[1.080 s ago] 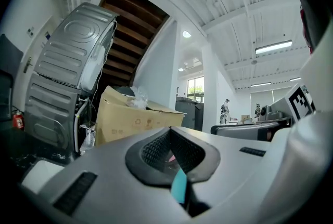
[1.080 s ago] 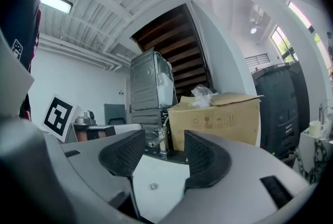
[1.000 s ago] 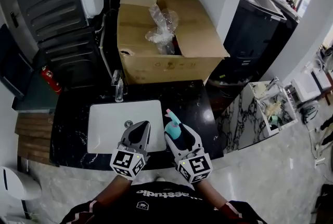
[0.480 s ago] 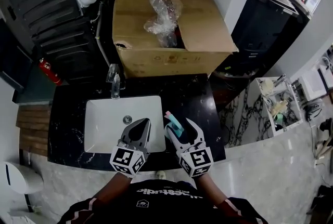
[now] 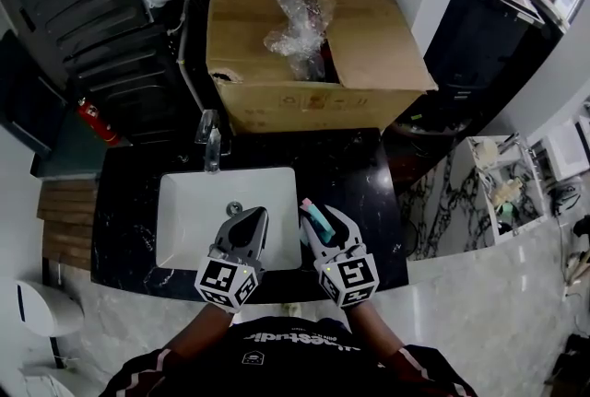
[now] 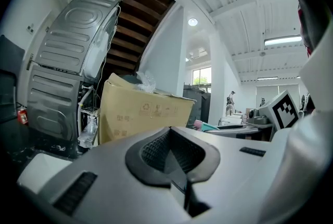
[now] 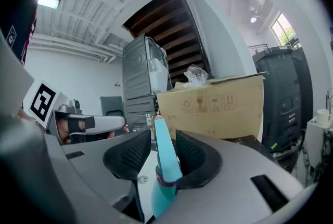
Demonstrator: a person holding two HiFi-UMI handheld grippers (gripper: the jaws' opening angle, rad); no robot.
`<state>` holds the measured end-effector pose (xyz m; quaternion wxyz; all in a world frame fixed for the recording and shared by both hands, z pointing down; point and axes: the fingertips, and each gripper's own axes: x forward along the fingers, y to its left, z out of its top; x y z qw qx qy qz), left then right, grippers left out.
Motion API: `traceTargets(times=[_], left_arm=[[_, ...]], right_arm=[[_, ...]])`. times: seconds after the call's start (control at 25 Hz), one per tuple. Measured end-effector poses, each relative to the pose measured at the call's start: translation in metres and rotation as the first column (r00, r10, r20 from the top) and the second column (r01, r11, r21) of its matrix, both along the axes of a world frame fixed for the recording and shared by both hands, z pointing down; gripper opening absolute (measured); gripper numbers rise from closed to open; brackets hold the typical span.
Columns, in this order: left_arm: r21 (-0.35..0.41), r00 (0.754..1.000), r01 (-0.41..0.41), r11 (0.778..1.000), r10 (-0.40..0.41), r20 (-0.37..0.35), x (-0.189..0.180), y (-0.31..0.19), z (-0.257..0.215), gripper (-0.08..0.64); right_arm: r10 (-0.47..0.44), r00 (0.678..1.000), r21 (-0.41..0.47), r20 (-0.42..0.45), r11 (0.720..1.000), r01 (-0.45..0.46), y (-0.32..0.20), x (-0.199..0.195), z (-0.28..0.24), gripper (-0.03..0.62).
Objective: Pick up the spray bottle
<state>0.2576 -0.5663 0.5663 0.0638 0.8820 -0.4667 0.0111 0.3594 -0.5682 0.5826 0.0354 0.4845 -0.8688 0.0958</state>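
Near of the box [image 5: 313, 45], over the sink [image 5: 189, 220], the left gripper [image 5: 249, 216] is kept clenched and empty, unneeded. The right gripper's [image 5: 324, 222] jaws are being closed around the bottle [image 5: 316, 218], stood just right of the sink; pad contact seemingly is not yet made.

The spray bottle [image 7: 165, 163] is teal with a pink tip and a dark band round its neck (its body is mostly hidden). It rises between the closing jaws of the right gripper [image 5: 324, 218], beside the white sink [image 5: 184, 202].
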Motion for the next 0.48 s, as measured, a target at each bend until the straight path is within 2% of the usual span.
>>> traceTargets(times=[0.16, 0.48], left_arm=[[0.004, 1.0, -0.002, 1.0, 0.002, 0.0, -0.001, 0.002, -0.002, 0.015], [0.028, 1.0, -0.008, 1.0, 0.008, 0.001, -0.003, 0.017, -0.022, 0.015]], right_arm=[[0.001, 0.999, 0.015, -0.033, 1.0, 0.0, 0.0, 0.001, -0.001, 0.107], [-0.006, 0.999, 0.034, -0.043, 0.999, 0.007, 0.017, -0.002, -0.02, 0.1]])
